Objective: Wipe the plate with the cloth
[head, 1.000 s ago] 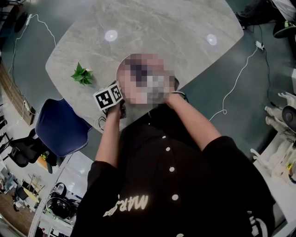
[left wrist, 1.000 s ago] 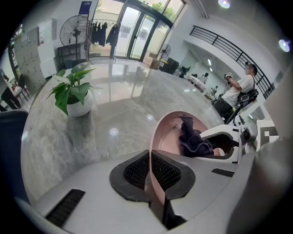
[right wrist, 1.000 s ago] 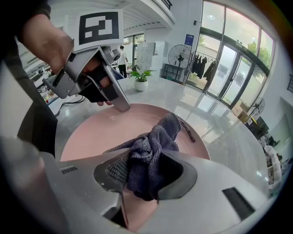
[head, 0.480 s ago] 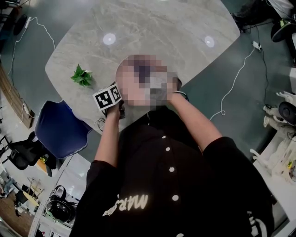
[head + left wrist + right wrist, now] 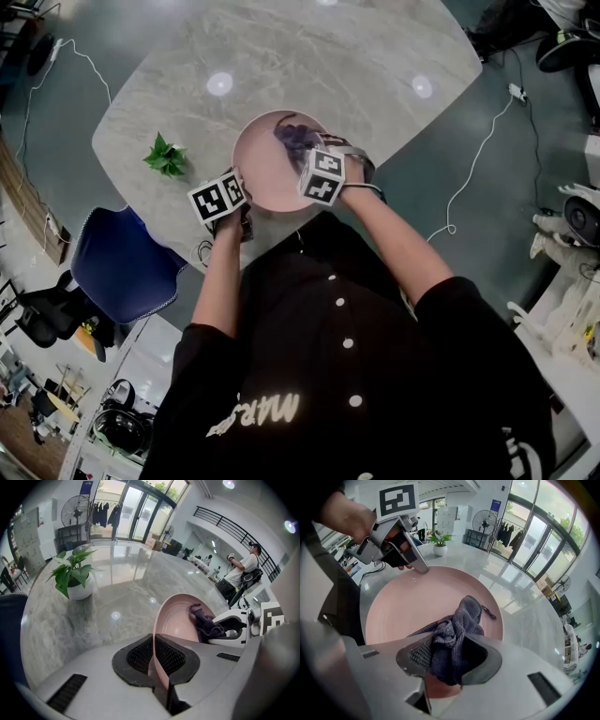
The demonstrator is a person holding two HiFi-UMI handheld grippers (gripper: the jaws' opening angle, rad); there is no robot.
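A pink plate [image 5: 262, 169] rests on the grey marble table [image 5: 309, 56], tipped up at its near left edge. My left gripper [image 5: 238, 184] is shut on that rim; the left gripper view shows the rim [image 5: 154, 644] pinched between the pads. My right gripper [image 5: 305, 150] is shut on a bunched dark purple cloth [image 5: 293, 138] and holds it down on the plate's far right part. In the right gripper view the cloth [image 5: 450, 634] fills the jaws over the plate [image 5: 403, 606], with the left gripper [image 5: 421, 568] on the far rim.
A small potted plant [image 5: 167, 153] stands left of the plate. Below the table's left edge is a blue chair [image 5: 122, 262]. White cables [image 5: 469, 178] run across the floor at the right. A person [image 5: 241, 569] stands far off.
The right hand has shifted a little over the plate with the cloth. The left hand and the plate's rim have stayed put.
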